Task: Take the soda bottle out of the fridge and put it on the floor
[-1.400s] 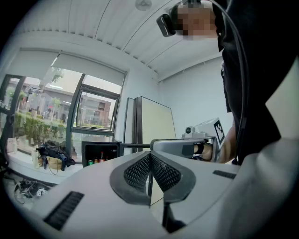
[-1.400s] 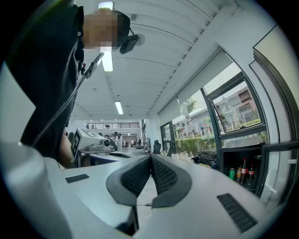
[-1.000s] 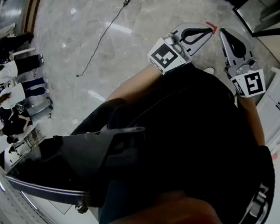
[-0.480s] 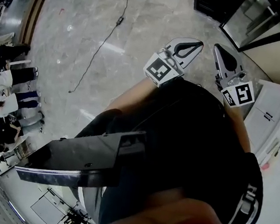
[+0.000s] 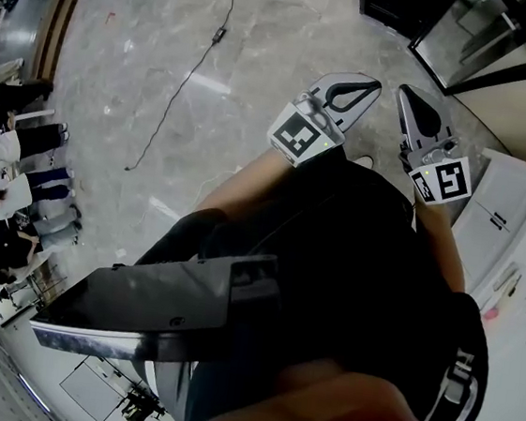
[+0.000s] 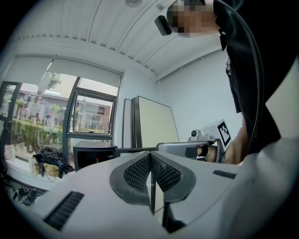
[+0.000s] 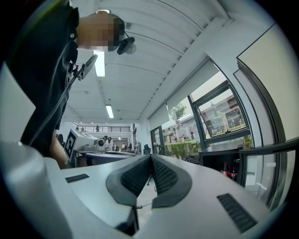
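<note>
Toward one o'clock, nothing taken yet from fridge; soda bottles inside; holding left gripper, right gripper closed, empty.

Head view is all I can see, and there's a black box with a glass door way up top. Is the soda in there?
Observer: Yes. The right gripper view shows bottles with red on them standing inside the black fridge. Its glass door is swung open beside them.
Operator: Is my right tool holding anything?
Observer: No. The right tool is shut, and nothing is between its jaws.
Operator: What about the other one?
Observer: The left tool is shut and empty too.
</note>
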A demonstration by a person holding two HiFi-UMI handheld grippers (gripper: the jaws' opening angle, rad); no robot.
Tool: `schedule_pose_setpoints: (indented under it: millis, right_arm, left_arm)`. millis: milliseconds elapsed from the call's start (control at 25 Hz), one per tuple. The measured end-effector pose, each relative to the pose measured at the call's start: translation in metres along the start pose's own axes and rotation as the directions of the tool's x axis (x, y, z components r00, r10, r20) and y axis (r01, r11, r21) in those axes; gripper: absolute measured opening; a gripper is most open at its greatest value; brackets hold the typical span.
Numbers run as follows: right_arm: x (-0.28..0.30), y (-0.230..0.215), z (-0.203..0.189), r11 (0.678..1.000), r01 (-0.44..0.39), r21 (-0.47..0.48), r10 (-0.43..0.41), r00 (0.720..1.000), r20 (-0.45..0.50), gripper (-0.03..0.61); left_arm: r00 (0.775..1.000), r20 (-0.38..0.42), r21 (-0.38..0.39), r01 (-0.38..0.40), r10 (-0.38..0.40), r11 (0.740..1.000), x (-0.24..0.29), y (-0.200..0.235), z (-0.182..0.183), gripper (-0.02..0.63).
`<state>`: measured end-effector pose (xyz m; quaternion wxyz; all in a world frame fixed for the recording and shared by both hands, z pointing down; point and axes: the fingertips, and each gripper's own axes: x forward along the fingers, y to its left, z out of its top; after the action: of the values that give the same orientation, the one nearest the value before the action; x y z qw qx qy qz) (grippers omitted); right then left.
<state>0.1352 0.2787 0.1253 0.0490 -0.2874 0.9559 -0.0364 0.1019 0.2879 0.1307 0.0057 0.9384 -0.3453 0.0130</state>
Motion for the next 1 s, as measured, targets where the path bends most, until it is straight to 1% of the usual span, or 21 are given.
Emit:
schedule_pose_setpoints:
  millis: [200,560,680,840,1000]
  right_arm:
    - [0.039,-0.021,-0.010,1.000,0.023,-0.005,-0.023,0.999,-0.028,0.011]
    - [0.143,-0.056,-0.010,0.997,0.066,-0.032,-0.068,0.996,-0.059,0.011]
    - [0.169,-0.065,-0.013,0.995,0.099,-0.027,-0.101,0.993,-0.061,0.011]
    - [0.196,-0.079,-0.017,0.989,0.146,-0.028,-0.148,0.987,-0.060,0.011]
    - [0.209,-0.091,-0.019,0.983,0.182,-0.031,-0.184,0.981,-0.062,0.011]
  left_arm:
    - [0.999,0.003,-0.016,0.033,-0.033,0.999,0.012,0.045,-0.010,-0.002]
    - [0.994,0.033,-0.035,0.107,-0.106,0.994,0.030,0.154,-0.005,-0.002]
    - [0.991,0.032,-0.042,0.132,-0.131,0.990,0.033,0.184,-0.007,-0.002]
    - [0.986,0.026,-0.045,0.166,-0.165,0.985,0.036,0.214,-0.010,-0.002]
    - [0.983,0.021,-0.064,0.185,-0.184,0.981,0.041,0.231,-0.015,-0.002]
